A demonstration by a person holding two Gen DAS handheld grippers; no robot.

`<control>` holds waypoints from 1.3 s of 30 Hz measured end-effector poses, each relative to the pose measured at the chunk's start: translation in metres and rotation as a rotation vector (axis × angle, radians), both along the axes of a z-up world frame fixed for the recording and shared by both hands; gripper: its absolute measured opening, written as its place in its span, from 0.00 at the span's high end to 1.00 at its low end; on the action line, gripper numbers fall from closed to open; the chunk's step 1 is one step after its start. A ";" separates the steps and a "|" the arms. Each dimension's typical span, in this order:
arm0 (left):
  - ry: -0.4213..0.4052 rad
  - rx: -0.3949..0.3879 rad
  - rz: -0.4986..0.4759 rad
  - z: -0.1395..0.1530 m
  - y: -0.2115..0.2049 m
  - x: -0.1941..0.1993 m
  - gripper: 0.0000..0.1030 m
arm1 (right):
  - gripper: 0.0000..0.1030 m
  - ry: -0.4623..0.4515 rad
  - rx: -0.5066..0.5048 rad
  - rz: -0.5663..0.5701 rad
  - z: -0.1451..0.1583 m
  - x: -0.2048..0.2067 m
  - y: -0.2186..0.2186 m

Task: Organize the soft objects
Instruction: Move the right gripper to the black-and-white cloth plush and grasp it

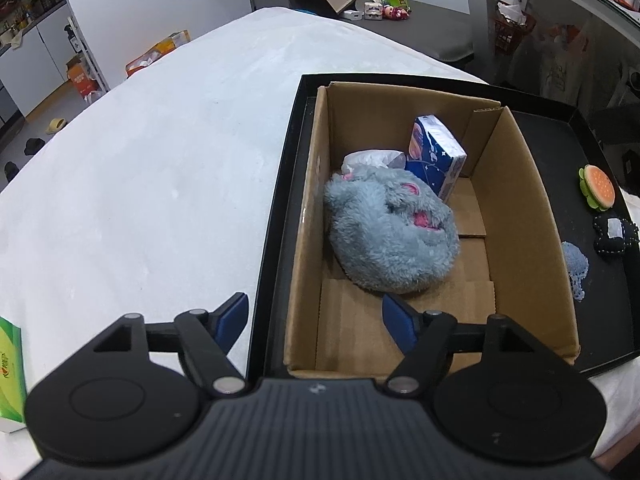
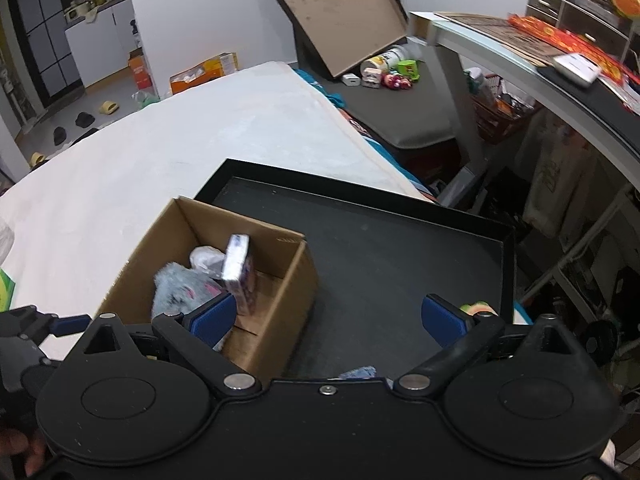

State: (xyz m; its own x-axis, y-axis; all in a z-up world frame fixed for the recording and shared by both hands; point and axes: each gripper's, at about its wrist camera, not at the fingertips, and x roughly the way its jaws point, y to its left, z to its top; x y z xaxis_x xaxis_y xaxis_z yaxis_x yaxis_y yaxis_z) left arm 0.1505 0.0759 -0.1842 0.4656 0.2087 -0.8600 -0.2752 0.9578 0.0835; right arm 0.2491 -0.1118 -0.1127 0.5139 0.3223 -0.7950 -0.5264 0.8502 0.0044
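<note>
A cardboard box stands in a black tray. In it lie a grey-blue plush toy, a blue tissue pack and a white crumpled bag. My left gripper is open and empty above the box's near left corner. On the tray right of the box lie a burger-shaped toy, a dark pincushion-like toy and a light blue knitted piece. My right gripper is open and empty over the tray, right of the box.
The tray sits on a white-covered table. A green box lies at the table's near left edge. Beyond the table are a tilted board, small toys and bottles, and a grey desk at right.
</note>
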 end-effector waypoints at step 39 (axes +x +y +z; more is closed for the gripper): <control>0.043 0.181 -0.035 0.002 -0.031 0.010 0.19 | 0.00 0.146 -0.094 -0.281 -0.084 0.043 -0.098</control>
State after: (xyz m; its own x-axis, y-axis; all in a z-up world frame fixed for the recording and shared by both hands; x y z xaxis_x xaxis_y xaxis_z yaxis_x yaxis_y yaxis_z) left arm 0.1602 0.0445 -0.1821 0.4393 0.3462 -0.8290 -0.2340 0.9350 0.2665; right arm 0.2918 -0.2101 -0.1971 0.4505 0.1056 -0.8865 -0.2708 0.9624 -0.0230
